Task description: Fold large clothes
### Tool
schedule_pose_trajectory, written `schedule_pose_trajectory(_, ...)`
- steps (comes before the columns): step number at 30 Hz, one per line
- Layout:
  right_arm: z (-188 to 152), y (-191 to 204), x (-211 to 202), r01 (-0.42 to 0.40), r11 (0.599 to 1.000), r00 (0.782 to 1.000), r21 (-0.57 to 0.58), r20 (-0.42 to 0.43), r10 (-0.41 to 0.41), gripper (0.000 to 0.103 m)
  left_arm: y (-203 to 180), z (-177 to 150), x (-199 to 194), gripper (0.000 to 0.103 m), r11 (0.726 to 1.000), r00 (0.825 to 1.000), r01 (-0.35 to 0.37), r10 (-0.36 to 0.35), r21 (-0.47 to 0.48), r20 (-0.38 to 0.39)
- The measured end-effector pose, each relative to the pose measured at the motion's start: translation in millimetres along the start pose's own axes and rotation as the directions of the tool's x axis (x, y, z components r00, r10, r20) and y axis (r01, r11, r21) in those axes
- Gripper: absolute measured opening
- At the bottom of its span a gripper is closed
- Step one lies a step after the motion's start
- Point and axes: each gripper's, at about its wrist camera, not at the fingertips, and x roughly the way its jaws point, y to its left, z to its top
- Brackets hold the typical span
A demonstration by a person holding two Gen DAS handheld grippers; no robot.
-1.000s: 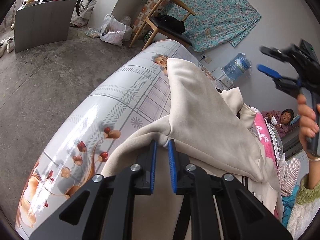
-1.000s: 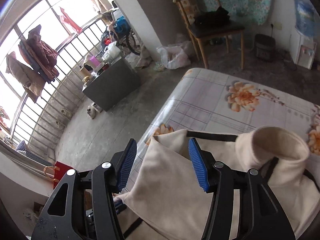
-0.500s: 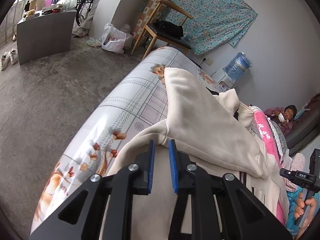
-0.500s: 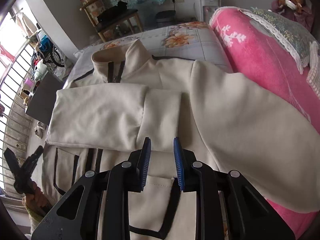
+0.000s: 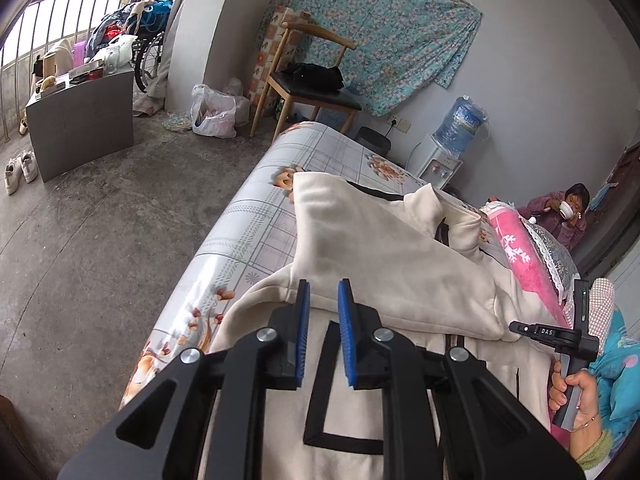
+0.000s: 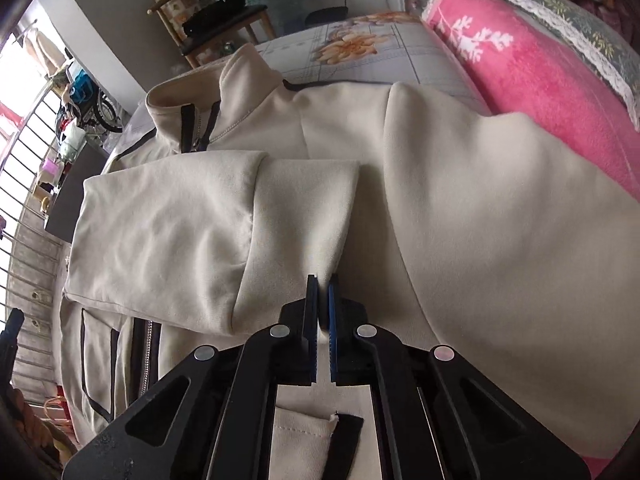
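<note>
A cream zip jacket (image 6: 460,208) with black trim lies spread on the floral-covered surface (image 5: 248,216), collar (image 6: 240,80) at the far end. One sleeve is folded across the chest, and its cuff (image 6: 308,208) ends at mid-body. My right gripper (image 6: 322,292) is shut on the lower edge of that cuff. My left gripper (image 5: 323,296) hovers over the jacket's (image 5: 400,264) near side, above a black-edged pocket (image 5: 320,404). Its jaws stand a narrow gap apart and pinch nothing that I can see. The hand holding the right gripper (image 5: 576,384) shows at the right edge.
A rolled pink blanket (image 6: 540,80) lies along the jacket's far side. A person (image 5: 560,216) sits drinking in the back corner by a water dispenser (image 5: 452,140). A wooden chair (image 5: 312,80), a plastic bag (image 5: 212,116) and a grey cabinet (image 5: 80,116) stand on the concrete floor.
My right gripper swung from the jacket's edge over to the folded sleeve's cuff, and its jaws closed there. My left gripper rose a little, with its narrow gap unchanged.
</note>
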Motion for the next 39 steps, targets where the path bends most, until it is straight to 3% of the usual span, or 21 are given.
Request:
schedule_pose_trajectory(3, 6, 11, -12, 0.044, 0.997, 0.997, -0.057, 0.061, -0.04, 0.002, -18, 11, 22, 0.014, 1.0, 1.0, 0.011, -0.011, 0.02, -0.022)
schedule_pose_trajectory(8, 6, 9, 11, 0.121, 0.991, 0.993, -0.064, 0.025, -0.119, 0.002, -46, 35, 85, 0.014, 0.997, 0.993, 0.033, -0.024, 0.076, -0.118)
schedule_pose_trajectory(13, -1, 6, 12, 0.137, 0.989, 0.99, -0.051, 0.031, -0.135, 0.004, -64, 58, 157, 0.014, 0.986, 0.977, -0.006, 0.042, 0.168, -0.211)
schedule_pose_trajectory(16, -1, 4, -5, 0.183, 0.983, 0.981, -0.03, 0.072, -0.181, 0.01, -51, 56, 199, 0.014, 0.983, 0.951, -0.085, 0.128, 0.161, -0.281)
schedule_pose_trajectory(18, 0, 8, -26, 0.189, 0.982, 0.973, -0.03, 0.141, -0.183, 0.017, -46, 55, 201, 0.014, 0.988, 0.959, -0.066, 0.102, 0.141, -0.264)
schedule_pose_trajectory(20, 3, 21, -38, 0.158, 0.984, 0.972, -0.079, 0.189, -0.141, 0.033, -46, 54, 200, 0.014, 0.985, 0.958, -0.069, 0.11, 0.159, -0.265)
schedule_pose_trajectory(23, 8, 49, -29, 0.099, 0.977, 0.983, -0.189, 0.172, -0.066, 0.046, -51, 49, 189, 0.014, 0.985, 0.961, -0.073, 0.112, 0.159, -0.253)
schedule_pose_trajectory(25, 9, 62, -9, 0.078, 0.968, 0.99, -0.239, 0.13, -0.048, 0.048, -61, 43, 173, 0.018, 0.983, 0.968, -0.05, 0.092, 0.176, -0.235)
schedule_pose_trajectory(28, 6, 61, 32, 0.076, 0.97, 0.997, -0.229, 0.008, -0.076, 0.051, -82, 30, 153, 0.033, 0.974, 0.972, -0.025, 0.076, 0.226, -0.222)
schedule_pose_trajectory(29, 3, 59, 35, 0.079, 0.972, 0.997, -0.22, 0.011, -0.078, 0.05, -87, 25, 148, 0.039, 0.971, 0.972, -0.017, 0.073, 0.24, -0.225)
schedule_pose_trajectory(33, -10, 58, 1, 0.028, 0.985, 0.999, -0.171, 0.033, -0.022, 0.051, -104, 5, 145, 0.05, 0.95, 0.963, -0.025, 0.106, 0.311, -0.247)
schedule_pose_trajectory(36, -29, 50, -29, 0.043, 0.989, 0.997, -0.143, 0.069, -0.033, 0.054, -107, -10, 154, 0.06, 0.934, 0.951, -0.071, 0.17, 0.351, -0.259)
schedule_pose_trajectory(39, -55, 29, -54, 0.046, 0.995, 0.997, -0.083, 0.067, -0.041, 0.054, -102, -21, 165, 0.062, 0.932, 0.94, -0.095, 0.2, 0.351, -0.277)
